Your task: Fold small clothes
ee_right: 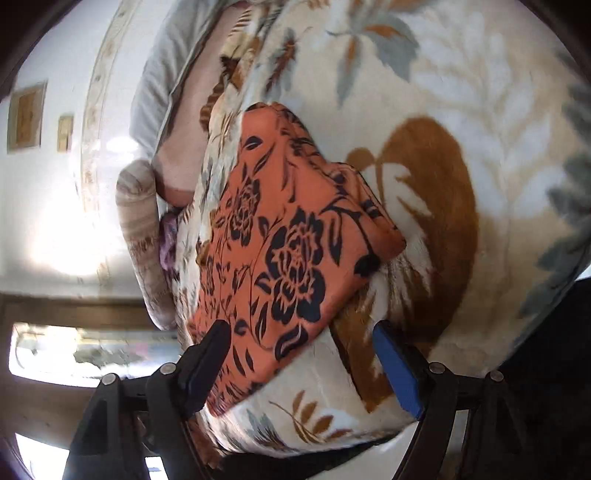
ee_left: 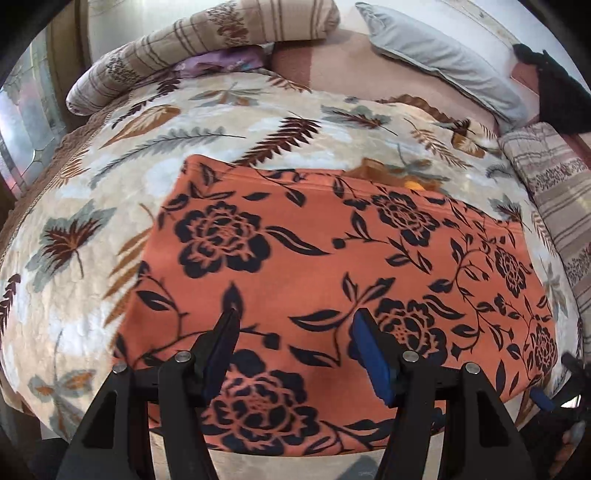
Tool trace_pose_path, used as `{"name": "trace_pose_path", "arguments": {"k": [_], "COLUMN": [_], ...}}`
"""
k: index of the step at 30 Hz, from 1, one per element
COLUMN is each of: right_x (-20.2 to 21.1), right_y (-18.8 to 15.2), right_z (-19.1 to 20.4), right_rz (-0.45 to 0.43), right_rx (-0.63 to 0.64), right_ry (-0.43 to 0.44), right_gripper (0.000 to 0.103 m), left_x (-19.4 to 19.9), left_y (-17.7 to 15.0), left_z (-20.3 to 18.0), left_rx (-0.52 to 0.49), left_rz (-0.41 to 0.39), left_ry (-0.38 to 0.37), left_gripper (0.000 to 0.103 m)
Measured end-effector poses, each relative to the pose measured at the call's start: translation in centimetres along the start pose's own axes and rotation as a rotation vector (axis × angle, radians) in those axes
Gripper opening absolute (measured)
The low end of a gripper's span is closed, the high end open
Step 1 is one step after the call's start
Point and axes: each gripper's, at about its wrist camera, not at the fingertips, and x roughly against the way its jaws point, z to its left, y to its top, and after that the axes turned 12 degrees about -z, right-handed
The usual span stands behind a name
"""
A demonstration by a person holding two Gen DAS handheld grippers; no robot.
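Left wrist view: orange cloth with black flower print (ee_left: 332, 280) partly folded, centre frame; further folds judged outstanding; left tongs (ee_left: 295, 328) and right tongs (ee_right: 299, 339) agape, empty.

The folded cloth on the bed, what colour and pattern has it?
Orange cloth with dark floral print; clearest in the left wrist view.

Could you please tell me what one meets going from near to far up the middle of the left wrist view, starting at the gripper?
Left gripper with open jaws → orange floral garment → leaf-patterned blanket → purple cloth → striped rolled bedding.
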Motion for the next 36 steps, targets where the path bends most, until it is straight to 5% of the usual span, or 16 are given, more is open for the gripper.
{"name": "trace_pose_path", "arguments": {"k": [5,7,8,9,15,18,19,22,23,26,30,36], "right_x": [-1.5,-2.2,-3.0,-3.2,1.0,-2.6,-1.8,1.3,2.7,4.4,0.3,-10.1], "right_y": [1.3,1.6,1.6,1.5,-0.4,-0.4,-0.2,0.6,0.9,2.7,6.9,12.8], "right_z": [0.3,0.6,0.6,1.0,6.9,2.6,1.4,2.2,2.6,4.4,7.0,9.0], "right_rz": [-0.135,-0.168,-0.135,-0.125,-0.261,-0.09,-0.118,-0.155,-0.181,-0.213,-0.098,0.029], "right_rx": [-0.059,-0.049,-0.066,-0.049,0.312,0.222,0.143,0.146,0.171,0.272,0.366,0.464], "right_ry": [-0.003,-0.018,-0.001,-0.01,-0.1,-0.205,-0.136,-0.138,-0.129,-0.121,-0.035,-0.126], "right_gripper": [0.081,0.055,0.011,0.009,0.009,0.016,0.016,0.046,0.069,0.074,0.074,0.073], "left_x": [-1.5,-1.7,-1.7,-1.6,0.5,-1.8,-2.3,-2.1,-2.2,-2.3,-2.2,-2.4], "left_y": [-1.0,-1.1,-1.1,-1.1,-0.3,-1.1,-1.4,-1.6,-1.5,-1.4,-1.6,-1.6], "left_z": [-0.7,-1.2,-1.3,-1.4,-1.1,-2.0,-2.2,-2.7,-2.5,-2.1,-2.2,-2.0], "left_rx": [-0.029,-0.057,-0.068,-0.071,-0.039,-0.065,-0.094,-0.148,-0.14,-0.128,-0.124,-0.106], "left_rz": [0.029,0.022,0.023,0.026,-0.032,0.047,0.054,0.009,0.013,0.01,-0.008,0.001], "left_ry": [0.03,0.048,0.055,0.056,0.03,0.018,0.032,0.048,0.041,0.024,0.028,0.014], "left_gripper": [0.065,0.066,0.066,0.066,0.066,0.067,0.069,0.072,0.072,0.073,0.073,0.074]}}
